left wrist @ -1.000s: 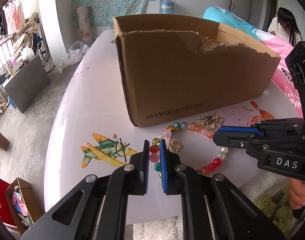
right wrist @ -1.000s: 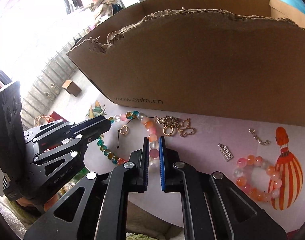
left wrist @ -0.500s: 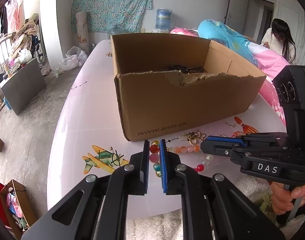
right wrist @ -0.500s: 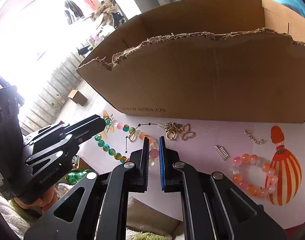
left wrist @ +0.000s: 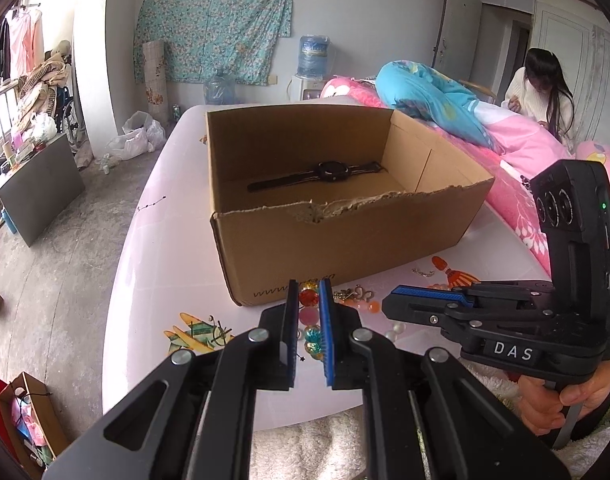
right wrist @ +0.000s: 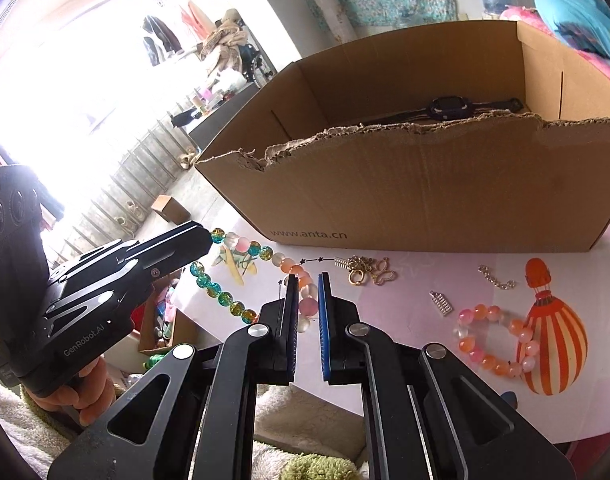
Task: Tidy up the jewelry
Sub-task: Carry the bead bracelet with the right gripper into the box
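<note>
A cluttered bedroom lay behind the pink desk (left wrist: 145, 240), where a cardboard box (left wrist: 345, 240) stood just beyond both tongs. Over the past second the left tongs (left wrist: 309, 320) and right tongs (right wrist: 307, 312) had risen with jaws nearly pressed together and seemingly pinching nothing, so the box's inside came into sight, holding a black watch (left wrist: 333, 170); the beaded necklace (right wrist: 233, 304) apparently remained on the desk below them, so that piece looked not yet boxed. Only the right view showed the pink bracelet (right wrist: 493, 340), silver charm (right wrist: 441, 302) and gold charms (right wrist: 365, 270) to the right.
</note>
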`<state>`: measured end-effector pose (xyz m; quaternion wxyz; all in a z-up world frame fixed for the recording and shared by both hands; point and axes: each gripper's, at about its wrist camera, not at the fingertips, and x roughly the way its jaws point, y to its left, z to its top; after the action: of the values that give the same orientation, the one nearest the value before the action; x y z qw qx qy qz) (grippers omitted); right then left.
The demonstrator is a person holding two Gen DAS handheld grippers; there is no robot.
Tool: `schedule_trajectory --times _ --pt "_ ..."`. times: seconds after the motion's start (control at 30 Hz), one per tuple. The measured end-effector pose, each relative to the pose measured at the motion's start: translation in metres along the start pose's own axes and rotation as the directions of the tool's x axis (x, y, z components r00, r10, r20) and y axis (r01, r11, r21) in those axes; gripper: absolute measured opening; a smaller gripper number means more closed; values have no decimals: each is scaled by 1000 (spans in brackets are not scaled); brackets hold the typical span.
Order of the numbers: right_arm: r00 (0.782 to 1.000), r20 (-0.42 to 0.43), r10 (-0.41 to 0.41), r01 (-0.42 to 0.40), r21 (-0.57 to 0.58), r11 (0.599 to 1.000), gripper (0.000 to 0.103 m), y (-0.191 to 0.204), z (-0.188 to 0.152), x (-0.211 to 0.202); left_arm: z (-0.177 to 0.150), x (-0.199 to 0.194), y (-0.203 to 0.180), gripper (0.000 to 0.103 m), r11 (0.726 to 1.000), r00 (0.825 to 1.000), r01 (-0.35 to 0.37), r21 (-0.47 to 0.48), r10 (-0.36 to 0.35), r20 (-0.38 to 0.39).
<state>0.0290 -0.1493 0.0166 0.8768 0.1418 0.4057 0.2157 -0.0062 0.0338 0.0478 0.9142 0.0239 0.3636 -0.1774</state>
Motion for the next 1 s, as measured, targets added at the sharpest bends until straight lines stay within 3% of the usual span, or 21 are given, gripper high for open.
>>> schedule_trajectory --times 0.23,0.4,0.53,0.63,0.8,0.9,1.0 --pt "994 86 61 -57 -43 997 7 9 6 -52 31 -38 -13 9 994 992 102 27 -103 72" --pt "981 156 115 -104 -77 992 7 9 37 -77 69 -54 -17 9 987 978 145 66 -153 144" --pt "981 155 112 -102 -75 992 7 -4 71 -70 100 -41 -11 9 988 974 140 69 -150 170" --pt "988 96 122 -120 -22 993 7 -18 97 -41 118 -10 2 9 989 981 138 43 -142 130" --pt "993 -62 105 -100 79 992 7 -38 126 23 132 57 21 9 997 998 70 34 -70 -2" --pt "986 -153 71 -58 88 994 1 -42 133 57 131 93 32 9 999 996 33 37 -30 -86" --pt "975 -217 37 -21 78 997 1 -42 137 78 128 119 41 10 999 987 6 41 0 -159"
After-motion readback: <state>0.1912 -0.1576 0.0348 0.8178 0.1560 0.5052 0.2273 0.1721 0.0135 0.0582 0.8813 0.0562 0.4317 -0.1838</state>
